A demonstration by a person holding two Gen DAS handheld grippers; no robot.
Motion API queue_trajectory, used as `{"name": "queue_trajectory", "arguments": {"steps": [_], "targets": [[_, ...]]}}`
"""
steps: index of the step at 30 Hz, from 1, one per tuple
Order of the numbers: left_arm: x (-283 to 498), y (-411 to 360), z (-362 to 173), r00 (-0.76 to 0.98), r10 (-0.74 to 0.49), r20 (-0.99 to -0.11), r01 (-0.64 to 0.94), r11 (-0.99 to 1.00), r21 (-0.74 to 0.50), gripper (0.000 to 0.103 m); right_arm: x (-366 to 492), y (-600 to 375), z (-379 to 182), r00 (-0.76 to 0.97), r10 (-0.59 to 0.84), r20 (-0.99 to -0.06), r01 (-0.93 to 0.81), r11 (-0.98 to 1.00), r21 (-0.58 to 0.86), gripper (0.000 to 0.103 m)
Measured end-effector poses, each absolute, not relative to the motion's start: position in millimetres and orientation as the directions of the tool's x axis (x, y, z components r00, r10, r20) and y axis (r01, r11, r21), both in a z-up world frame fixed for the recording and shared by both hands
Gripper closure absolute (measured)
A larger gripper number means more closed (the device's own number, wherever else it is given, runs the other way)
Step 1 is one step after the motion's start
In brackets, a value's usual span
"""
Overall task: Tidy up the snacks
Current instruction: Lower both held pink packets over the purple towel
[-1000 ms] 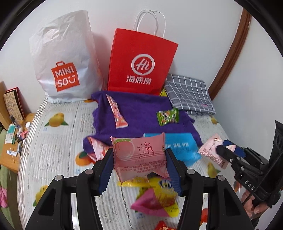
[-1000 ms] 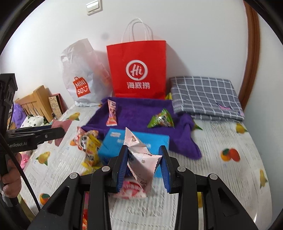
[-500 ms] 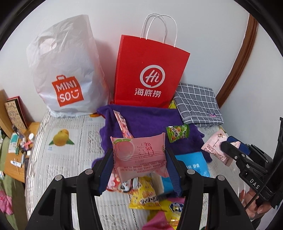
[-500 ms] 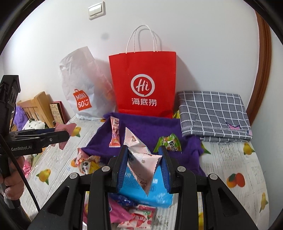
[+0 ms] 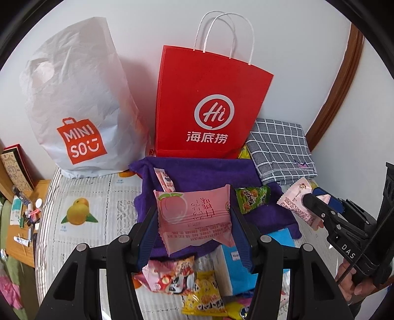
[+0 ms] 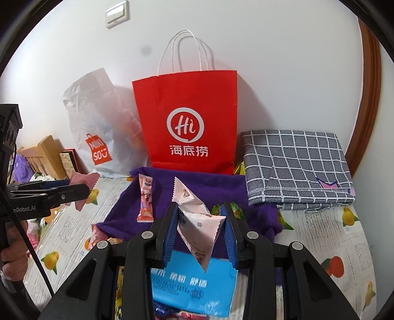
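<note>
Now both bags loom nearer than 1 second back; your left gripper clamps the peach packet, your right gripper the white packet; drop-off into the red bag looks next.

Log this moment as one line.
left gripper: shut on peach packet | right gripper: shut on white-pink packet | facing red bag

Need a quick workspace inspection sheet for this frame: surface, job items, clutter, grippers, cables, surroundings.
Surface: fruit-print cover, purple towel on it.
Job's things: peach snack packet, white-pink packet, loose snacks, red paper bag, white plastic bag.
Clutter: blue tissue pack, folded checked cloth.
Grippers: left gripper shut on peach snack packet; right gripper shut on white-pink packet.
Cables: black cable.
Surroundings: white wall, wall switch.
</note>
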State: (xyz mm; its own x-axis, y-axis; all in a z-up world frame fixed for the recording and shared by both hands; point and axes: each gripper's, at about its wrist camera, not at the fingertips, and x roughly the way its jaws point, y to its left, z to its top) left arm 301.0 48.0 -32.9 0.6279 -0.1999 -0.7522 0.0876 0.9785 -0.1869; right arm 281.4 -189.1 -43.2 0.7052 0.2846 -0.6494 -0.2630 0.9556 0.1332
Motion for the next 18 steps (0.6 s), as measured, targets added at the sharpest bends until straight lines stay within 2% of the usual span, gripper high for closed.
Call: {"name": "queue_trajectory", "arguments": {"steps": [18], "targets": [[330,56,-55,0.596,-0.192,-0.779,0.060,0.979,-0.195,0.048,306,-196,-72,0.684,0.265,-0.680,-0.238,0.962,0.135,0.068]]}}
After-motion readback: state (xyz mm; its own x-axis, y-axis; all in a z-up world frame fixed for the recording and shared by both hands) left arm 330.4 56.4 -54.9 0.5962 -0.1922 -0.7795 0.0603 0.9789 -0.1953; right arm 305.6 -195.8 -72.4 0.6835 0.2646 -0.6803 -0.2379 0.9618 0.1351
